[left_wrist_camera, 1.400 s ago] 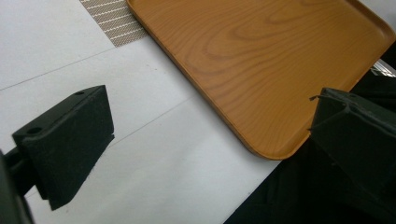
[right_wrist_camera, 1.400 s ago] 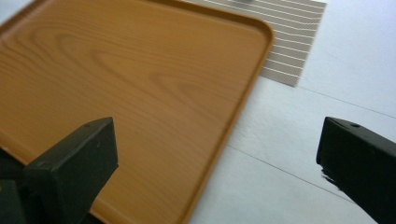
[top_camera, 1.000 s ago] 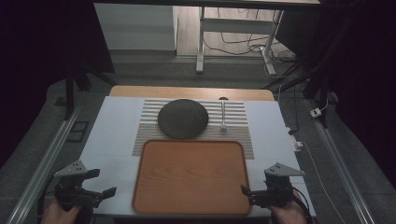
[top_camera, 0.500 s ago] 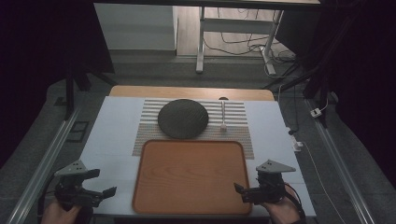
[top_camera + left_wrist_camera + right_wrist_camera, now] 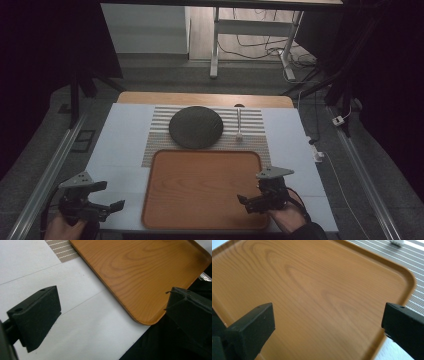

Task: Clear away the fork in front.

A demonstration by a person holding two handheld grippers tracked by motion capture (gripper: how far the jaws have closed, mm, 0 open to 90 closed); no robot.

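We hold our right gripper [image 5: 248,203] over the near right corner of the wooden tray [image 5: 200,170], its jaws spread wide with nothing between them; in the right gripper view the two black jaws stand far apart at the bottom corners and the bare wood grain of the tray [image 5: 317,290] lies between and beyond them. Our left gripper [image 5: 107,209] sits over the white table surface [image 5: 120,145] just off the tray's near left corner, likewise released and gripping nothing; in the left gripper view its jaws frame the white surface [image 5: 82,322] and the rounded corner of the tray [image 5: 140,277], which it does not touch.

The tray lies flat at the near middle of the table and we see nothing lying in it. Beyond its far edge is a striped placemat [image 5: 250,140]. On that mat rests a dark round plate [image 5: 195,127], apparently bare, and just to its right a slim spoon-like utensil [image 5: 239,124] lies lengthwise, apart from the plate.

Compared with a second ago, our right gripper has moved inward from the table's right edge to above the tray's corner. Our left gripper, the tray, the plate and the utensil sit where they were.
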